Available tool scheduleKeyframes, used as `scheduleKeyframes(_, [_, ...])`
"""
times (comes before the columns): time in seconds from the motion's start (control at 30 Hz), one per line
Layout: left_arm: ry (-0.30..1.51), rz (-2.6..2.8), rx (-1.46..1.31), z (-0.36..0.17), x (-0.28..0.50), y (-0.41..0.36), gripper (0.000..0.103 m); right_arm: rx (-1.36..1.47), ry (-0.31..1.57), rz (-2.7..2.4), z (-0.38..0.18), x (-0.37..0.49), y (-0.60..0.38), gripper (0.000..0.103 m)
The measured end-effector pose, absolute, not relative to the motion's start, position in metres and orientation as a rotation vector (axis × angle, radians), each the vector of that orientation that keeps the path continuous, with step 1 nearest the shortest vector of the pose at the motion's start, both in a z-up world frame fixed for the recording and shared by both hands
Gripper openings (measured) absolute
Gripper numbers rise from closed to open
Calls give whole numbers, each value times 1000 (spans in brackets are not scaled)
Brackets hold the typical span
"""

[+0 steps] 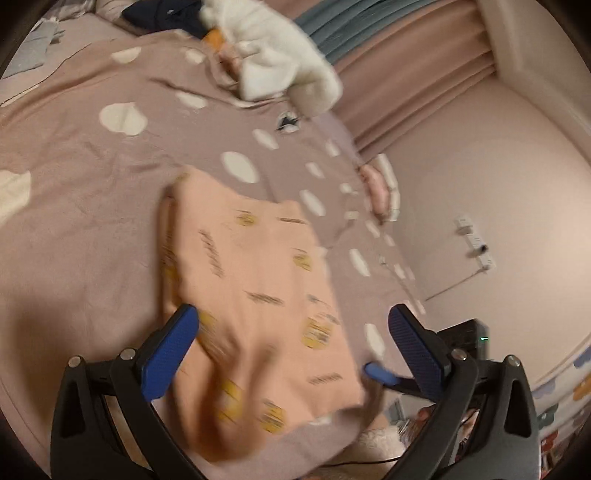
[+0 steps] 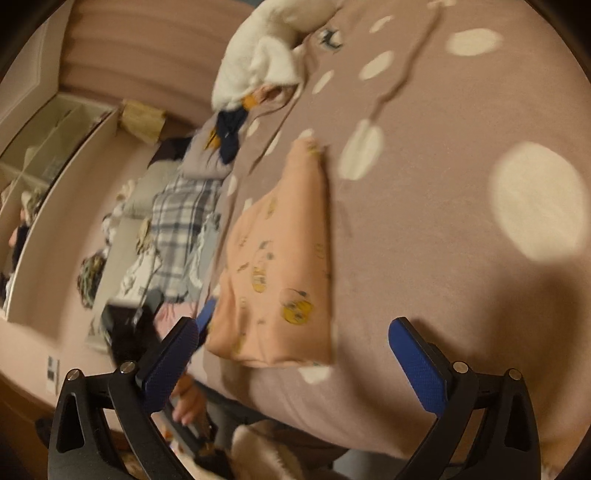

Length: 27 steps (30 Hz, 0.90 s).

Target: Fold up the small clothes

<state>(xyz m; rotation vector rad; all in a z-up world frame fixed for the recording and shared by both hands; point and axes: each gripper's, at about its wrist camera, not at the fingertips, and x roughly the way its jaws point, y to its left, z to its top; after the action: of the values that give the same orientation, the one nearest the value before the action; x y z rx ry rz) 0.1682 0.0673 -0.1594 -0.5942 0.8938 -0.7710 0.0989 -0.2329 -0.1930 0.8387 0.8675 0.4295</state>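
Observation:
A small peach garment (image 1: 255,295) with yellow cartoon prints lies folded on the mauve bedspread (image 1: 92,240) with white spots. My left gripper (image 1: 293,328) is open above its near end, empty. A blue fingertip of the other gripper (image 1: 378,373) shows at the garment's right edge. In the right wrist view the peach garment (image 2: 280,266) lies folded near the bed's edge. My right gripper (image 2: 293,341) is open just in front of it, empty. The left gripper's blue fingertip (image 2: 205,314) shows at the garment's left side.
A white plush toy (image 1: 280,62) and dark clothing (image 1: 166,14) lie at the far end of the bed. A pink item (image 1: 380,188) sits at the bed's right edge. Plaid cloth (image 2: 181,229) and clutter lie on the floor. Shelves (image 2: 48,147) stand at the wall.

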Motion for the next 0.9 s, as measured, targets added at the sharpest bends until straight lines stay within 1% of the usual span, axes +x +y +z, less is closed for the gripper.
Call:
scheduleKeyframes(0.07, [873,-831,-662,-173,173,71,103,768,856,419,-184,118,-225,102])
scheduleKeyframes(0.1, [907,-871,-687,-182,178,70,103,751,858,405,-183,127,-222,102])
scheduleKeyframes(0.13, [1012,-903,-684,-195,187,64,103,747,867,399,-185,135,-220,102])
scheduleKeyframes(0.17, [1060,-901,-657,-200,191,61,102,755,878,403,-188,143,-217,102])
scheduleKeyframes(0.27, [1054,-920,-660,-198,189,61,103,816,937,413,-207,159,-213,102])
scheduleKeyframes(0.33, [1080,-922,-663,-199,182,64,102,814,983,400,-221,170,-208,102])
scheduleKeyframes(0.47, [1082,-895,-726,-203,164,82,102,692,926,383,-218,169,-196,103])
scheduleKeyframes(0.63, [1122,-877,-662,-202,151,78,101,562,870,379,-217,161,-188,103])
scheduleKeyframes(0.73, [1124,-846,-615,-199,141,72,102,588,851,394,-218,162,-194,103])
scheduleKeyframes(0.9, [1130,-821,-709,-203,133,75,101,566,809,407,-218,161,-191,103])
